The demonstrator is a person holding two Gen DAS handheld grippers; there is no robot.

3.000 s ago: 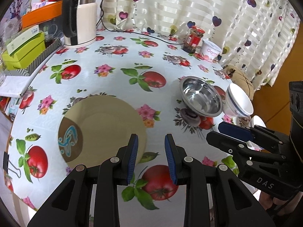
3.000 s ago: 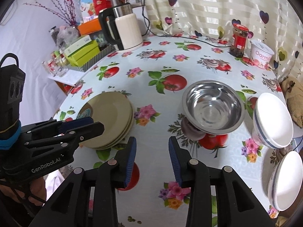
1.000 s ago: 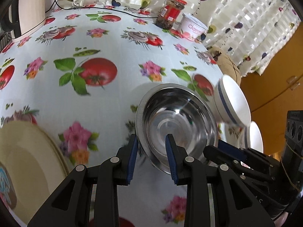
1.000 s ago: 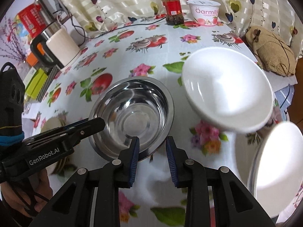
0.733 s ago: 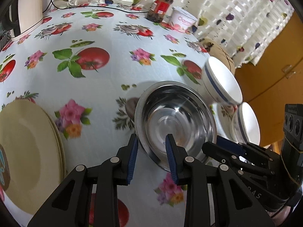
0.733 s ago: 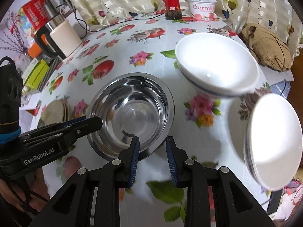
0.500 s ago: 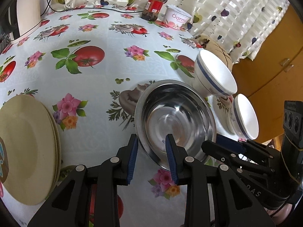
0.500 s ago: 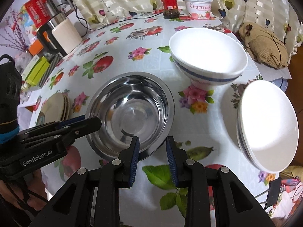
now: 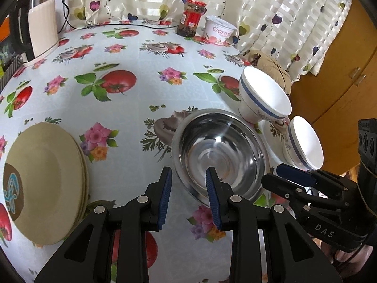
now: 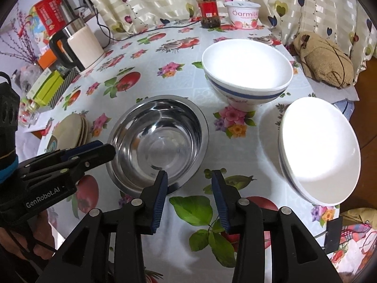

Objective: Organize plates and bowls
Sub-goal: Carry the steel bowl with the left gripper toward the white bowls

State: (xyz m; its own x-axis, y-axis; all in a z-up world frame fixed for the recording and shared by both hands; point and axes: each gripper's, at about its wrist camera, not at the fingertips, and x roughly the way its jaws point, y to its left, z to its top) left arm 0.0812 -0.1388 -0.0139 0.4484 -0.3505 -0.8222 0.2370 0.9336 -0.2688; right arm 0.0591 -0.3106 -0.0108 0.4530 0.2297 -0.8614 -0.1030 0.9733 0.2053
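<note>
A steel bowl [image 9: 221,151] [image 10: 157,139] sits mid-table. My left gripper [image 9: 188,176] is open, its jaws on either side of the bowl's near-left rim. My right gripper [image 10: 189,175] is open just off the bowl's near-right rim; it also shows in the left wrist view [image 9: 292,176]. The left gripper shows at the bowl's left edge in the right wrist view [image 10: 94,151]. Two white bowls with a blue band stand to the right, one farther [image 9: 264,96] [image 10: 247,70], one nearer [image 9: 304,141] [image 10: 318,151]. A stack of beige plates [image 9: 42,179] [image 10: 68,134] lies to the left.
An electric kettle [image 9: 40,33] [image 10: 77,44] stands at the back left. A red-lidded jar [image 9: 192,16] [image 10: 208,9] and a yoghurt tub [image 9: 219,33] [image 10: 243,15] stand at the back. A brown cloth bundle [image 10: 325,59] lies at the right edge. A wooden cabinet [image 9: 341,75] is on the right.
Both grippers moved from above the plate stack to the steel bowl and closed in on its rim from either side. Both stayed open.
</note>
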